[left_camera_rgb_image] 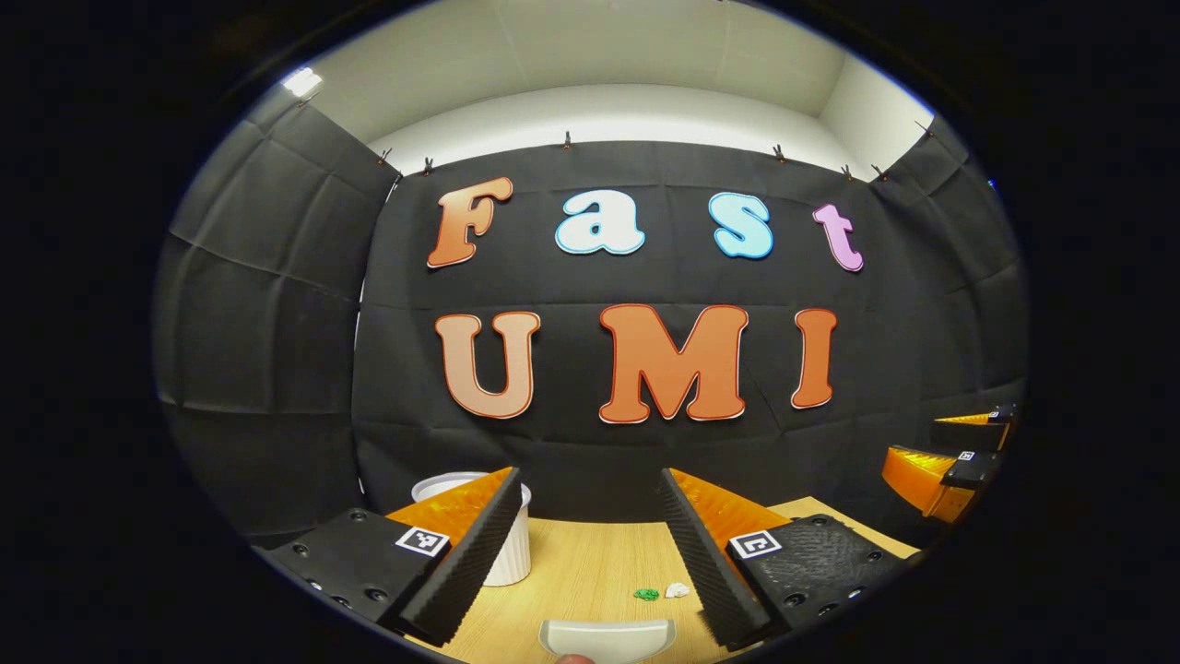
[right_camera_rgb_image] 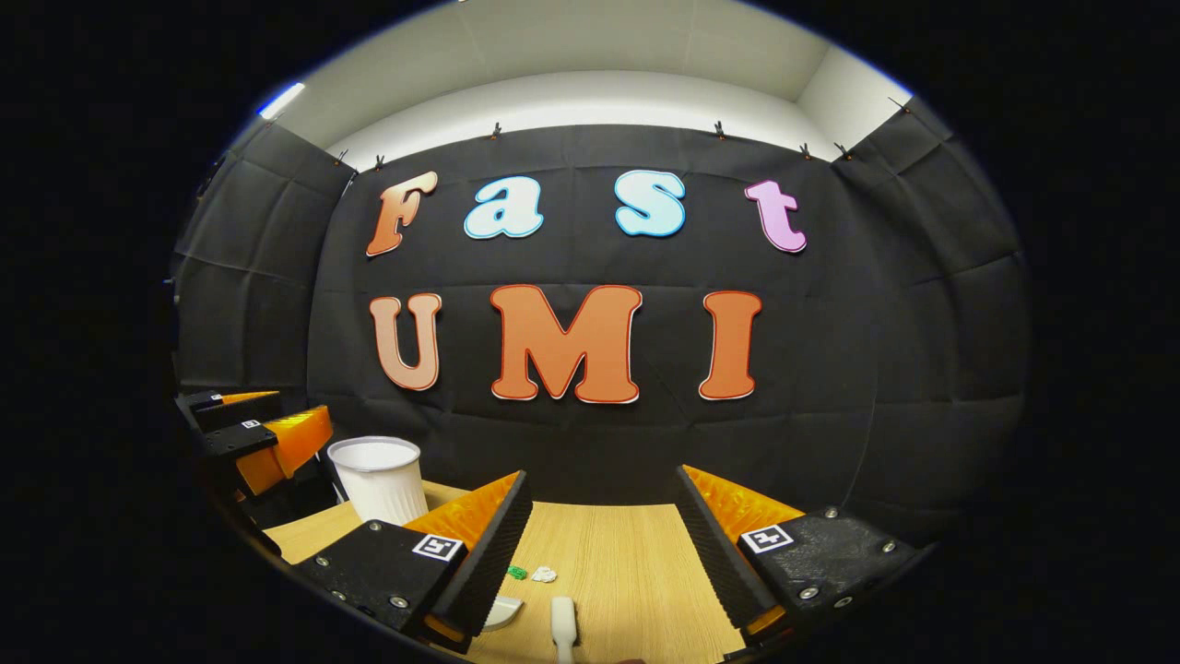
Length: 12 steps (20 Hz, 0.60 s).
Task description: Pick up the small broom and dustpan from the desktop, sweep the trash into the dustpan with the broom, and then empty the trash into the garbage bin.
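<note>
The dustpan [left_camera_rgb_image: 607,637] lies on the table [left_camera_rgb_image: 590,563] right at the near edge, between and just below the left gripper's [left_camera_rgb_image: 590,544] fingers, which stand wide apart and hold nothing. Just beyond it sit two scraps of trash, a green bit [left_camera_rgb_image: 646,595] and a white bit [left_camera_rgb_image: 678,589], side by side. The bin [left_camera_rgb_image: 513,544], white and ribbed, stands upright farther back, partly behind the left finger. In the right gripper view the broom [right_camera_rgb_image: 563,622] handle lies on the table, between the right gripper's [right_camera_rgb_image: 599,544] fingers, also spread wide and empty. The left gripper shows there too, beside the bin.
</note>
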Tool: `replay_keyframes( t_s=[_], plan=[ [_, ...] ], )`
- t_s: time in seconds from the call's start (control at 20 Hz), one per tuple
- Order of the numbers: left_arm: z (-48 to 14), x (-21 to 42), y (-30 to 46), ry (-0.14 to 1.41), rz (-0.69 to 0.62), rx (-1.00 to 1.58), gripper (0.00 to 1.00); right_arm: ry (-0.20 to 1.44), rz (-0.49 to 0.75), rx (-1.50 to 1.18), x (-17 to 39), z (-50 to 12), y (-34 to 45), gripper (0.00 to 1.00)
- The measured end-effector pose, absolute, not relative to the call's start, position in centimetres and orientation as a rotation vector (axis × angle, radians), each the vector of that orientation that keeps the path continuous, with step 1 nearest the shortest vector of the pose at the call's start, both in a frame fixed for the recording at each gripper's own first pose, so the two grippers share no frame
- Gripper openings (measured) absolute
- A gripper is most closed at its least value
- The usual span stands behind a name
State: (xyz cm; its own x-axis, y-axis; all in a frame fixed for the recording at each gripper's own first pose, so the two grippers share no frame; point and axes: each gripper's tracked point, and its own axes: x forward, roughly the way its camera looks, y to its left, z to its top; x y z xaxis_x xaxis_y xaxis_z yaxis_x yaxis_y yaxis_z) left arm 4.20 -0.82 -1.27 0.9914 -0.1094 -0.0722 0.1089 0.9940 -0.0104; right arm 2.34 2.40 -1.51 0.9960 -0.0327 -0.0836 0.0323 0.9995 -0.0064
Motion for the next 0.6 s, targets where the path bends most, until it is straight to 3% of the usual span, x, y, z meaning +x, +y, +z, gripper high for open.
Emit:
replay_keyframes(
  t_s=[0.6],
  plan=[
    [-3.0, 4.8, -1.2, 0.110, -0.117, 0.010, 0.95, 0.137, -0.020, -0.010, 2.9, -3.6, 2.7, 0.94]
  ],
)
